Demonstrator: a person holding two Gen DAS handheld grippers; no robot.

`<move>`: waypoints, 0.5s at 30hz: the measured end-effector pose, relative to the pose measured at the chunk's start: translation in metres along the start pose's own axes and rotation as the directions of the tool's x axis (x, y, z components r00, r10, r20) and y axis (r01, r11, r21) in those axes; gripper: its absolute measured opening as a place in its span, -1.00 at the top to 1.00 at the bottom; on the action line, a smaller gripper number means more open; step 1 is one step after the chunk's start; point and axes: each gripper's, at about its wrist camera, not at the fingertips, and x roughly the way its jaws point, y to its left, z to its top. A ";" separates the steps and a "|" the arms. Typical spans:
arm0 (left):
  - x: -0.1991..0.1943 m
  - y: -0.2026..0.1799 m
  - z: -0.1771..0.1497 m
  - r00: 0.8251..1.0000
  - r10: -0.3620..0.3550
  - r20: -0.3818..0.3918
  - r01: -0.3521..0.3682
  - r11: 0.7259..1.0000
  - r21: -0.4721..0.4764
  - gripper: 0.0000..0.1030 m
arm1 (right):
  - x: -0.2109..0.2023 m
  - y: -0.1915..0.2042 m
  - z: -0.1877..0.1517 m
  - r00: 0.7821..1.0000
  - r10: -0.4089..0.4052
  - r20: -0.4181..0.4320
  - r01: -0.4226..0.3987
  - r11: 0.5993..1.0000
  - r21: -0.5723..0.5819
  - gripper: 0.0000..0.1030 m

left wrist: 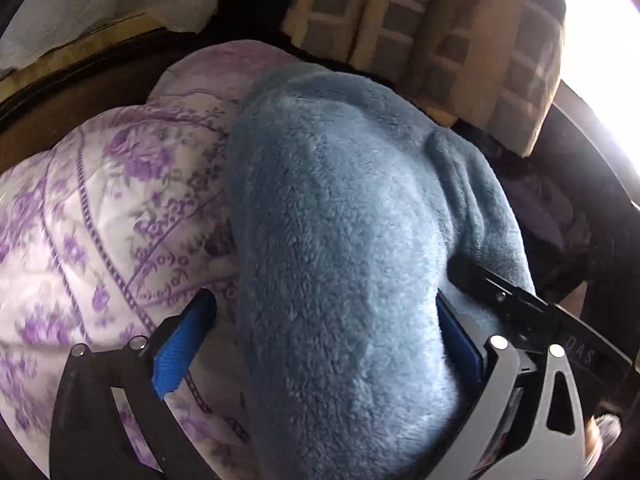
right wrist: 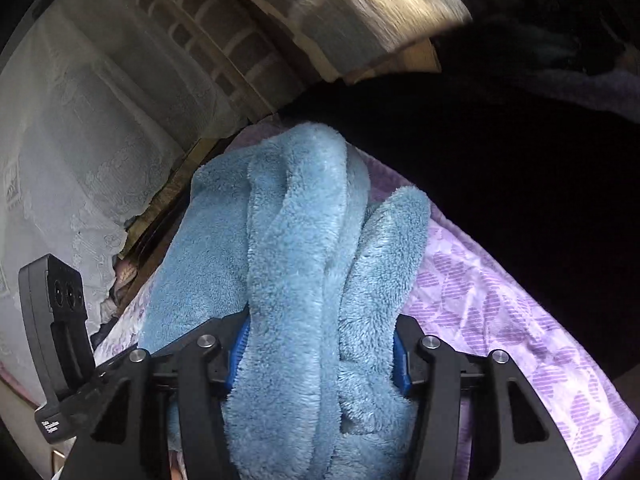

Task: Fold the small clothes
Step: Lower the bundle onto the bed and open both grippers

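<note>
Blue fleece garment (left wrist: 352,240) bunched on floral bedspread (left wrist: 100,208). Left hand-held gripper (left wrist: 320,344) spread wide, garment loose between. Right hand-held gripper (right wrist: 320,356) clamped on garment, bedspread at 3 o'clock.

Fleece garment (left wrist: 352,240): light blue, plain. Bedsheet (left wrist: 100,208) under it: white with purple floral print and stripes. Curtain (left wrist: 440,20) beyond garment: tan-grey check. Finger pads (left wrist: 180,348): blue.
</note>
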 end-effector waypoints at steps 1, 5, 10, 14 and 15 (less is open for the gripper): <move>-0.006 -0.001 -0.001 1.000 0.010 0.012 -0.010 1.000 -0.007 -0.92 | -0.008 0.006 -0.003 1.000 -0.004 0.028 0.004 1.000 -0.015 -0.12; -0.046 -0.009 -0.015 0.992 0.101 0.077 -0.098 0.995 -0.034 -0.91 | -0.055 0.046 -0.018 0.970 -0.063 0.234 0.106 0.979 -0.176 -0.41; -0.088 -0.006 -0.048 0.977 0.164 0.134 -0.158 0.986 -0.057 -0.91 | -0.082 0.068 -0.031 0.936 -0.130 0.328 0.214 0.948 -0.237 -0.55; -0.118 -0.009 -0.077 0.949 0.272 0.157 -0.273 0.962 -0.014 -0.91 | -0.127 0.064 -0.052 0.917 -0.219 0.333 0.283 0.946 -0.159 -0.82; -0.127 -0.012 -0.080 0.939 0.301 0.164 -0.305 0.952 -0.001 -0.91 | -0.137 0.066 -0.055 0.910 -0.252 0.328 0.306 0.943 -0.127 -0.86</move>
